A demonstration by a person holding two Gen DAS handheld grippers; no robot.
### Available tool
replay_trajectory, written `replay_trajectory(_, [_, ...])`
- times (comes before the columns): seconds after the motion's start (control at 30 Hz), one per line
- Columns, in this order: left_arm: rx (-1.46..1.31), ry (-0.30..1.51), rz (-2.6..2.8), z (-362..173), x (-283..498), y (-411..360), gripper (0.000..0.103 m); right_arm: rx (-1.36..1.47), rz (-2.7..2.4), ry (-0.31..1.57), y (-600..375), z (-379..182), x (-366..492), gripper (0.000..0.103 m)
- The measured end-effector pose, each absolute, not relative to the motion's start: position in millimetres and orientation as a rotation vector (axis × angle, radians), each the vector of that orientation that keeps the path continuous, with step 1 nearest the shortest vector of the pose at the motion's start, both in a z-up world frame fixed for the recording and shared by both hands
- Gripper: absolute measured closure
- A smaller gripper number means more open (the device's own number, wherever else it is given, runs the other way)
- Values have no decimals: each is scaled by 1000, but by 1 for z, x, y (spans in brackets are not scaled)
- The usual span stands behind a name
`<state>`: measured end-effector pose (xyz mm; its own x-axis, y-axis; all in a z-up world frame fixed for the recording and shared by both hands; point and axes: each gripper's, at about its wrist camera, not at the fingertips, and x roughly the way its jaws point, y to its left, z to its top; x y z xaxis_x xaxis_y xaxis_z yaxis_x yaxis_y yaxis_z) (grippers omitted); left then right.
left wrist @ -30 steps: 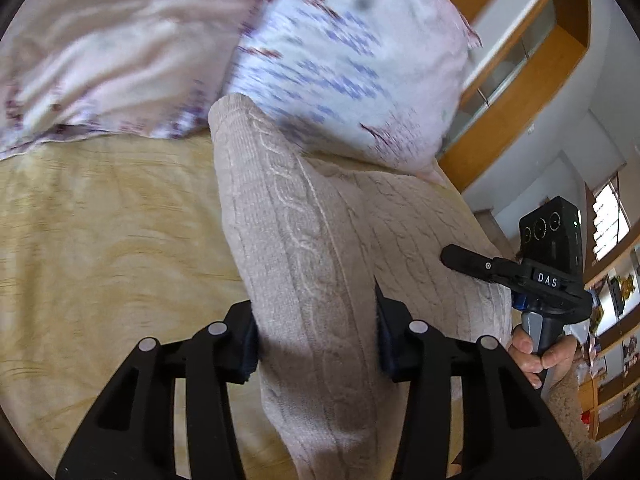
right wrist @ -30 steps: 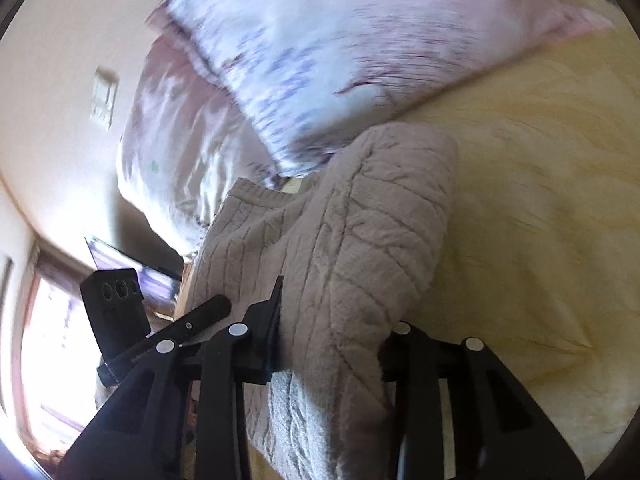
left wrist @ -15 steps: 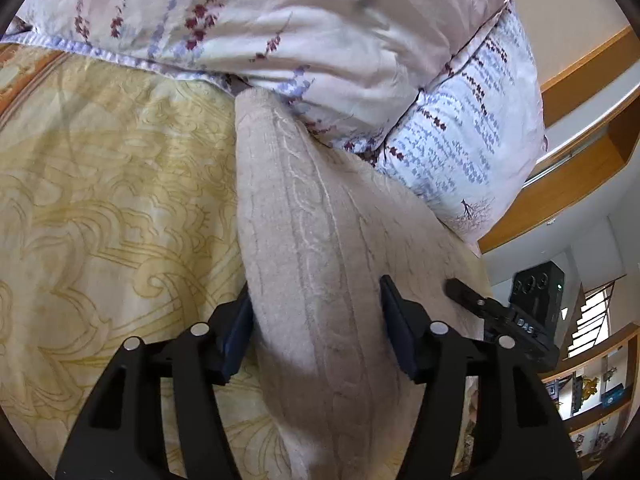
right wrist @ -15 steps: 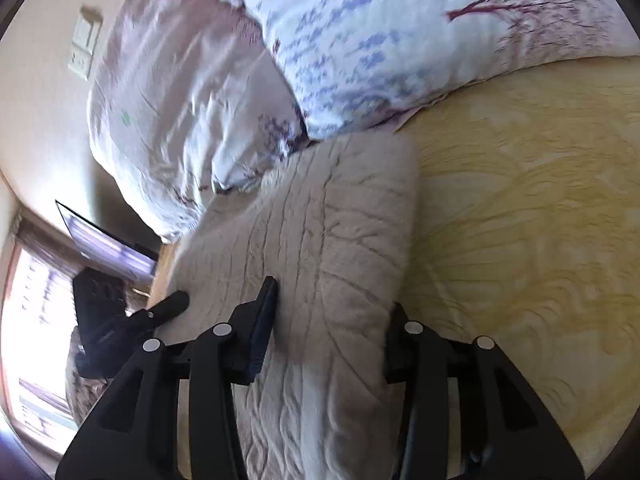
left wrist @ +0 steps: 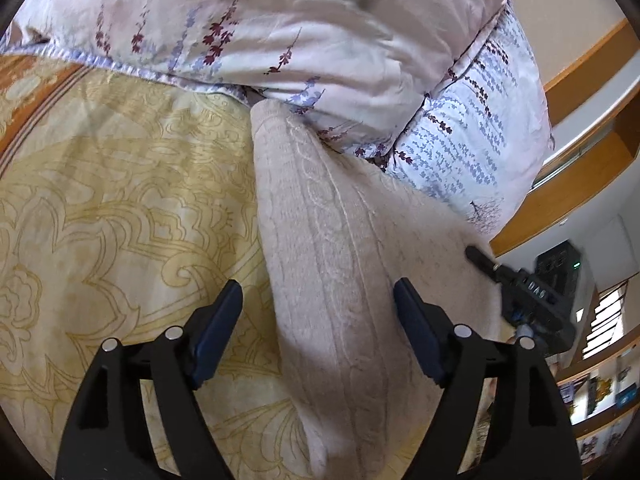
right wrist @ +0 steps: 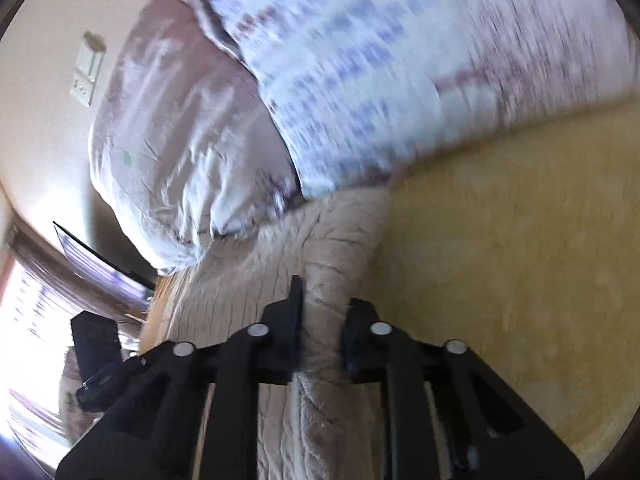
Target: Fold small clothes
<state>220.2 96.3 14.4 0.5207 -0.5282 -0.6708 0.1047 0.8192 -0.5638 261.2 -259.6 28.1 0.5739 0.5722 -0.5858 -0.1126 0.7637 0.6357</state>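
Observation:
A folded beige cable-knit sweater point(left wrist: 336, 264) lies on the yellow patterned bedspread point(left wrist: 120, 208), its far end against the pillows. My left gripper point(left wrist: 318, 300) is open, its jaws spread wide on either side of the sweater's left folded edge; the left jaw stands clear of the cloth. The sweater also shows in the right wrist view point(right wrist: 280, 280), which is blurred. My right gripper point(right wrist: 322, 304) is shut on the sweater's right edge, pinching a ridge of knit. The right gripper also shows in the left wrist view point(left wrist: 520, 284) at the sweater's far side.
Two floral pillows point(left wrist: 320, 32) point(right wrist: 400, 64) lie at the head of the bed just beyond the sweater. Wooden shelving point(left wrist: 580, 128) stands to the right. A wall switch point(right wrist: 86, 68) and a window point(right wrist: 28, 340) are on the left.
My left gripper has opened and let go of the sweater's edge. The sweater has come down onto the bed against the pillows. My right gripper has closed tighter on its edge.

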Motion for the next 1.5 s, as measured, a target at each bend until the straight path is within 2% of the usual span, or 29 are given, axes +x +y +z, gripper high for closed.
replay_trajectory(0.2, [-410, 947, -369, 13, 225, 82, 20, 524, 309, 998, -255, 6, 274, 91])
replay_trajectory(0.23, [-401, 942, -364, 13, 226, 81, 19, 514, 302, 998, -255, 9, 273, 88])
replay_trajectory(0.27, [-399, 940, -361, 13, 226, 81, 19, 499, 286, 991, -257, 13, 270, 77])
replay_trajectory(0.37, [-415, 929, -362, 19, 219, 86, 22, 418, 251, 882, -259, 45, 241, 66])
replay_trajectory(0.4, [-407, 918, -357, 22, 213, 88, 22, 409, 262, 850, -259, 53, 231, 61])
replay_trajectory(0.43, [-390, 906, -348, 25, 208, 90, 22, 401, 288, 808, -257, 63, 217, 51])
replay_trajectory(0.47, [-372, 896, -338, 28, 203, 91, 22, 391, 327, 779, -254, 71, 204, 48])
replay_trajectory(0.67, [-279, 843, -292, 36, 174, 92, 20, 286, 451, 823, -228, 70, 172, 48])
replay_trajectory(0.8, [-209, 848, -264, 27, 167, 84, 19, 148, 331, 999, -209, 30, 180, 47])
replay_trajectory(1.03, [-112, 795, -218, 25, 160, 74, 16, 163, 281, 930, -209, 32, 165, 38])
replay_trajectory(1.1, [-130, 778, -229, 30, 153, 79, 16, 183, 254, 895, -214, 42, 156, 27])
replay_trajectory(1.13, [-134, 771, -236, 32, 150, 81, 16, 180, 234, 871, -217, 47, 151, 15])
replay_trajectory(1.17, [-136, 763, -240, 33, 146, 83, 16, 176, 218, 841, -220, 53, 146, 10])
replay_trajectory(1.27, [-153, 745, -251, 35, 132, 90, 14, 173, 180, 797, -228, 62, 136, 7])
replay_trajectory(1.33, [-177, 746, -256, 35, 123, 93, 6, 181, 164, 792, -232, 62, 131, 7])
replay_trajectory(1.4, [-183, 737, -243, 36, 114, 93, 3, 185, 135, 799, -234, 60, 125, 5])
replay_trajectory(1.5, [-169, 740, -222, 37, 102, 87, 2, 183, 97, 796, -233, 56, 117, 1])
